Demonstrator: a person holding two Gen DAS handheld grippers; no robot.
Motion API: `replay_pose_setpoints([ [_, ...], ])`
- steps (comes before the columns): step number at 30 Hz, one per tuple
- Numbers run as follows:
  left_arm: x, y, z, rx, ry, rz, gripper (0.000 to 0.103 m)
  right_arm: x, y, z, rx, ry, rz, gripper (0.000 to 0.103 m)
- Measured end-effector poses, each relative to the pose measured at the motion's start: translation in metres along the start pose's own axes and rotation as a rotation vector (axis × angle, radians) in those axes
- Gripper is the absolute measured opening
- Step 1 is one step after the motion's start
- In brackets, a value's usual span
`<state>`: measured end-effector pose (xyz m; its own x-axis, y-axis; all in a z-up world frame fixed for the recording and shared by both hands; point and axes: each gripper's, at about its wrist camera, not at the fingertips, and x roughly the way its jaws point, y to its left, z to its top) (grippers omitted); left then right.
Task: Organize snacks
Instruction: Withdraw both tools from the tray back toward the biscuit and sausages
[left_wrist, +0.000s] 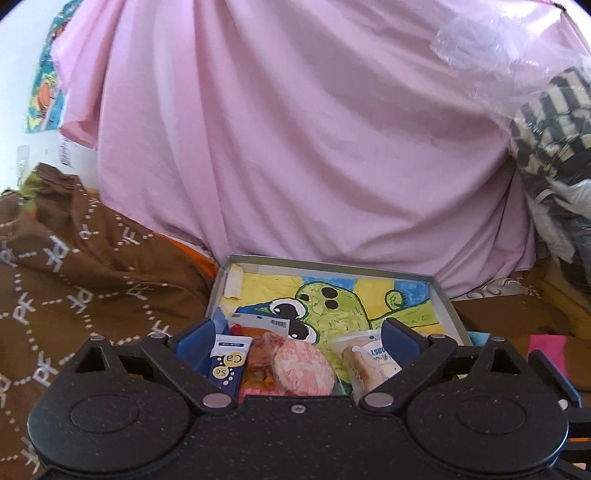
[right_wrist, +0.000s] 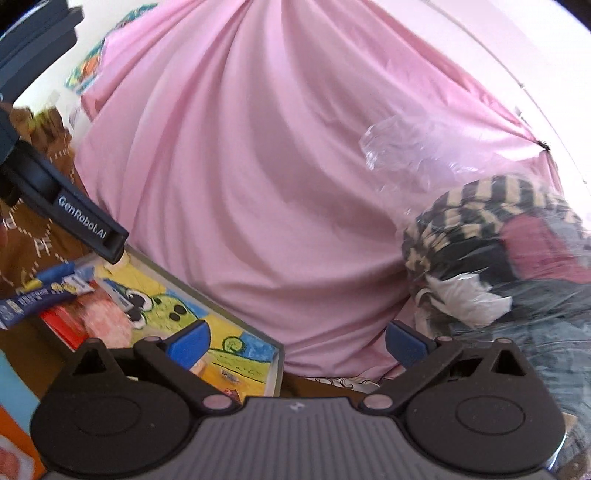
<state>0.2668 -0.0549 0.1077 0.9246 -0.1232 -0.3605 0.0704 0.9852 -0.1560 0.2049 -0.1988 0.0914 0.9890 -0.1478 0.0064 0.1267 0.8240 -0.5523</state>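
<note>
Your left gripper hangs over the near end of a shallow box whose floor carries a bright cartoon drawing of a green creature; its jaws stand wide apart with nothing clamped between them. Below and between the blue fingertips lie the snacks, all at the near end of the box: a dark blue sachet with yellow circles toward the left wall, a round pink-and-white wrapped snack in the middle touching an orange-brown wrapped one beside it, and a clear-wrapped bread toward the right wall. A white packet with a barcode lies just beyond them on the drawing. The far half of the box holds only the drawing. Your right gripper hovers at the box's right edge, jaws also wide and holding nothing. In that view, a blue and yellow packet lies over the box's left rim. A big pink cloth rises just behind the box, and a brown patterned cloth lies to its left.
</note>
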Motion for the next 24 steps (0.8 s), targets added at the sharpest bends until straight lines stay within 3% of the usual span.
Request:
replay_pose_setpoints([
  [10, -0.066, 0.010, -0.021, -0.037, -0.012, 0.022, 0.099, -0.063, -0.014, 0.006, 0.123, -0.007, 0.030, 0.103],
  [17, -0.103, 0.015, -0.052, -0.039, 0.004, 0.028, 0.099, -0.103, -0.008, -0.005, 0.211, 0.032, 0.088, 0.103],
  [24, -0.140, 0.030, -0.083, -0.008, 0.055, 0.083, 0.099, -0.136, 0.001, -0.021, 0.287, 0.100, 0.159, 0.103],
])
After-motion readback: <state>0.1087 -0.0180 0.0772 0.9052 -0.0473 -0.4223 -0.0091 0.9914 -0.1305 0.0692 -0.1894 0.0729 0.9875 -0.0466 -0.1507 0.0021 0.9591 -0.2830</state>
